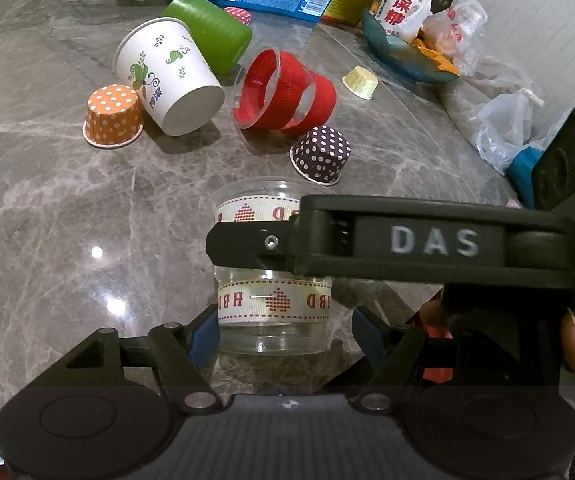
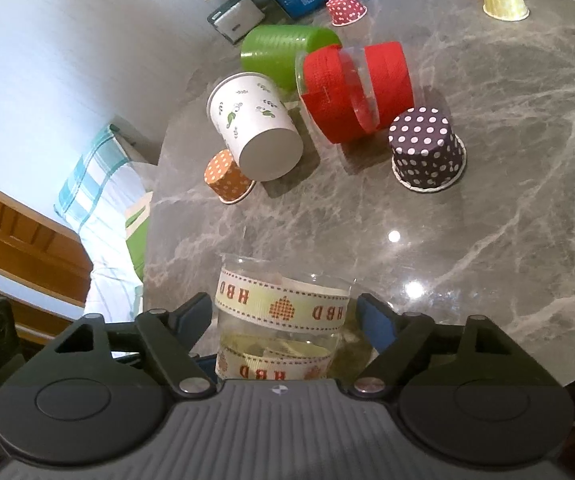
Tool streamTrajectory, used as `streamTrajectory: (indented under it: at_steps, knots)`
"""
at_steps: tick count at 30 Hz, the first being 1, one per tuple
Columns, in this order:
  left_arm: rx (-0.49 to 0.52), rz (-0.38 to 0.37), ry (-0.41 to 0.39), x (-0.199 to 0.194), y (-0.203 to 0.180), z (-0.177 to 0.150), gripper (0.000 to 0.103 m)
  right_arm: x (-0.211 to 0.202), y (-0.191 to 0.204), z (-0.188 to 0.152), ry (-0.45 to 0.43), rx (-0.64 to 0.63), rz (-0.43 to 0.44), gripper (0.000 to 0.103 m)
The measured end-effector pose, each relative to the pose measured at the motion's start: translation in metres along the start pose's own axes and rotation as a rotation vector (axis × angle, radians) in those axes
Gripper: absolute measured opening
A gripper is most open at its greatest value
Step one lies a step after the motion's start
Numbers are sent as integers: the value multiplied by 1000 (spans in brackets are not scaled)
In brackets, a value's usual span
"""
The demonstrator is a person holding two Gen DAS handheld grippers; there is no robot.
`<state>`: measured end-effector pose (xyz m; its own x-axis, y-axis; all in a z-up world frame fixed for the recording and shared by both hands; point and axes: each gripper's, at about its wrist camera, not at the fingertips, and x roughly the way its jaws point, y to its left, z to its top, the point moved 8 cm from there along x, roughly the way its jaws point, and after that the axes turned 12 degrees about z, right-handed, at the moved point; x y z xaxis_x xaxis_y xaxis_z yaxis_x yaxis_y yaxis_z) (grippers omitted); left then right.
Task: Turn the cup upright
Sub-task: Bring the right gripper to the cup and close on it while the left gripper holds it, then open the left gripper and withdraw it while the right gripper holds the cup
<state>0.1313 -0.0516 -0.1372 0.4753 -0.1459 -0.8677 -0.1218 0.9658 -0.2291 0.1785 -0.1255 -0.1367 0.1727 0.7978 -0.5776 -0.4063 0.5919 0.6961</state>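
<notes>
1. Your clear plastic cup with the "HBD" ribbon bands stands upright on the grey marble tabletop, mouth up, close in front of both cameras.
2. Your left tongs are spread wide — a blue-padded finger sits on each side of the cup's lower half, with a gap showing on the right side; on the left side you cannot tell whether the pad touches.
3. Your right tongs are also released: the cup sits between the two fingers, clear space on either side of it.
4. In the left wrist view, one finger of the right tool crosses in front of the cup's middle — black, marked "DAS".
5. Farther back on the tabletop lie a white paper cup on its side, a green cup on its side touching it, and a red-ribboned clear cup on its side.
6. Small dotted baking cups stand mouth-down: an orange one just beside the paper cup, a dark purple one near the red cup, a pale yellow one well apart.
</notes>
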Motion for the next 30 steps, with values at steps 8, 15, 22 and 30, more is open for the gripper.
streamTrajectory:
  at_steps: [8,15,22,30]
  knots:
    - [4,-16,-14,-1,3,-2,74,1,1,2,2,-5,-6,67]
    - [89,-39,-95,-10,-1,-15,74,-7,12,2,-52,-96,-7,66]
    - [94,-29,-211,-30,11,-26,81,-12,14,1,-86,-134,4,65]
    - [25,-53,-279,-49,34,-38,82,-28,16,2,-152,-184,0,65]
